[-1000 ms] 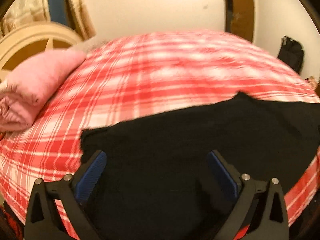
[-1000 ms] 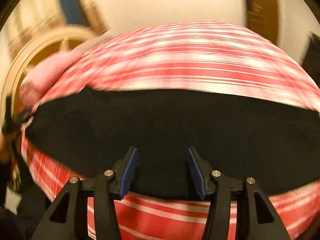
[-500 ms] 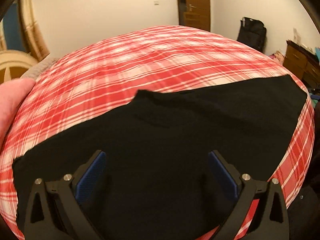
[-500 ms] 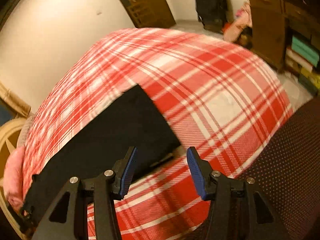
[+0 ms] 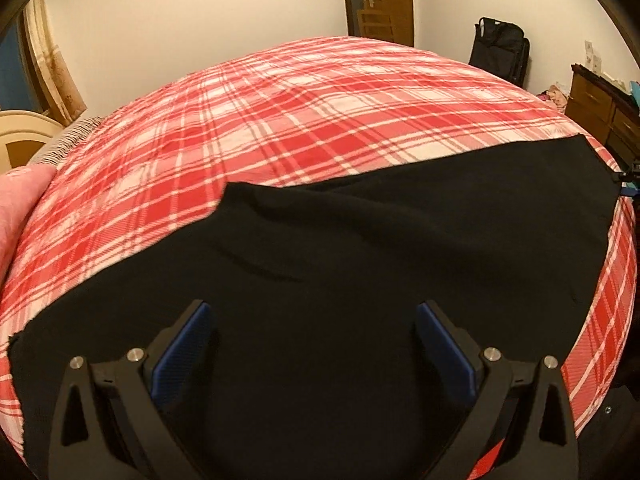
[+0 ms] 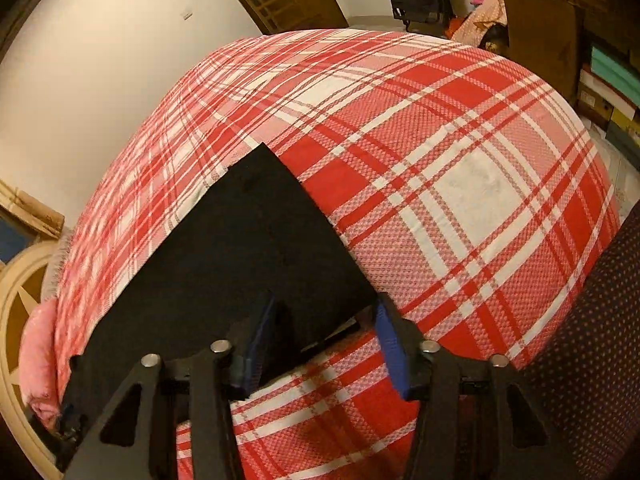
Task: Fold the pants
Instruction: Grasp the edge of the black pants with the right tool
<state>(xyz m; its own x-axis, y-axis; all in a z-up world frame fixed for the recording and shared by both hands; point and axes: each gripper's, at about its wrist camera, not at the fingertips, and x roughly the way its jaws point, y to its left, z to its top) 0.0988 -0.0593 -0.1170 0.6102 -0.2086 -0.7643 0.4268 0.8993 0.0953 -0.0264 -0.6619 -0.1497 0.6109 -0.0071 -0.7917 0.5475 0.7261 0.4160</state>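
Black pants point(image 5: 360, 264) lie spread lengthwise across a red plaid bed point(image 5: 320, 108). In the left wrist view my left gripper point(image 5: 316, 344) hovers open and wide over the near part of the pants, with fabric under both blue pads. In the right wrist view one end of the pants point(image 6: 240, 248) tapers to a corner, and my right gripper point(image 6: 324, 340) is open with that near corner lying between its jaws. The right gripper point(image 5: 628, 184) shows small at the pants' far right end in the left view. The left gripper point(image 6: 70, 420) shows dimly at the other end.
A pink folded blanket point(image 5: 16, 208) sits at the bed's left end by a cream headboard point(image 6: 16, 320). Beyond the bed are a wall, a brown door point(image 5: 380, 0), a black bag point(image 5: 500, 52) and a wooden dresser point(image 5: 600, 108). A dark dotted fabric point(image 6: 580, 340) fills the right foreground.
The right gripper has travelled from the middle of the pants to their right end, and the corner now sits between its jaws. The left view has swung right; both grippers stay open.
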